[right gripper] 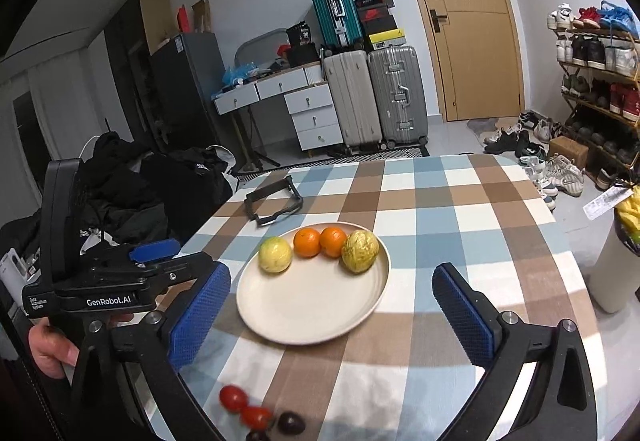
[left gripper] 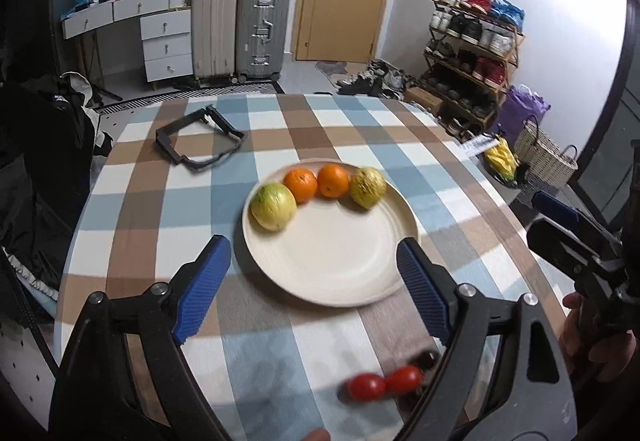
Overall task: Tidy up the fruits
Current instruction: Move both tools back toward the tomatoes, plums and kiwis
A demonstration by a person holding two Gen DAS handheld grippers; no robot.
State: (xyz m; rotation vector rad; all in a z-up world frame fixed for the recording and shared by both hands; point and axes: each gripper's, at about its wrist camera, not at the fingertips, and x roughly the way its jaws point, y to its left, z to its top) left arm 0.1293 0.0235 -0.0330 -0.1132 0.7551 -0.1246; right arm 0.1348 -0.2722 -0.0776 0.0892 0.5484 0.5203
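Left gripper [left gripper: 314,265] released, blue ribbed pads spread wide, nothing between; round cream plate [left gripper: 340,265] just ahead of tips

Right gripper [right gripper: 331,291] likewise released, same plate ahead

Along plate's far rim: yellow-green round fruit [left gripper: 273,206], two oranges [left gripper: 316,182], second yellow-green fruit [left gripper: 368,187]

Two red cherry tomatoes [right gripper: 244,407] and dark round fruits [right gripper: 291,423] on checked tablecloth [right gripper: 440,201], behind the pads

Left gripper body reads "GenRobot.AI"

Cherry tomatoes [left gripper: 384,383] blurred; dark fruits [right gripper: 291,423] partly cut off.
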